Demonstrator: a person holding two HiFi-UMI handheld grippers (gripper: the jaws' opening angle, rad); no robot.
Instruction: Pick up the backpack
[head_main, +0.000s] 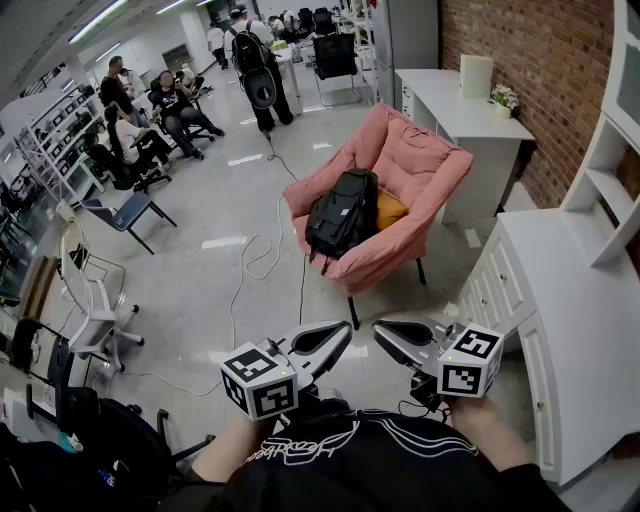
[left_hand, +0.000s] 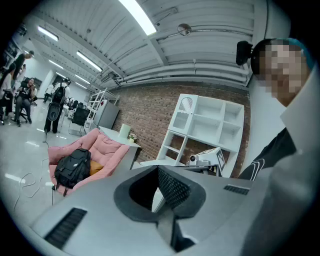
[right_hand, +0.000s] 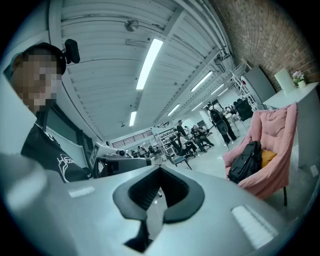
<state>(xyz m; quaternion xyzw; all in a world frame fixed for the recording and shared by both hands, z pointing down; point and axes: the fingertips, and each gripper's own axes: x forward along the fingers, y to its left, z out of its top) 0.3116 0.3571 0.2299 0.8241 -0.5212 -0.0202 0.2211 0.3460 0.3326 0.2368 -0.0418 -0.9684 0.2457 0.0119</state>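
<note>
Closed and empty, my left tongs (head_main: 342, 332) and right tongs (head_main: 383, 330) hang near my chest. The black fabric backpack (head_main: 342, 212) rests on the pink cushioned armchair (head_main: 425, 165), well apart ahead. Arriving with tongs shut would likely shove it, not grip it.

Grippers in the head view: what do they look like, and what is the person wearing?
The left gripper and right gripper are silver-grey with dark insets, tapering toward the tips. Each carries a white cube printed with black square markers: the left cube and the right cube. The person wears a black top with white lettering.
</note>
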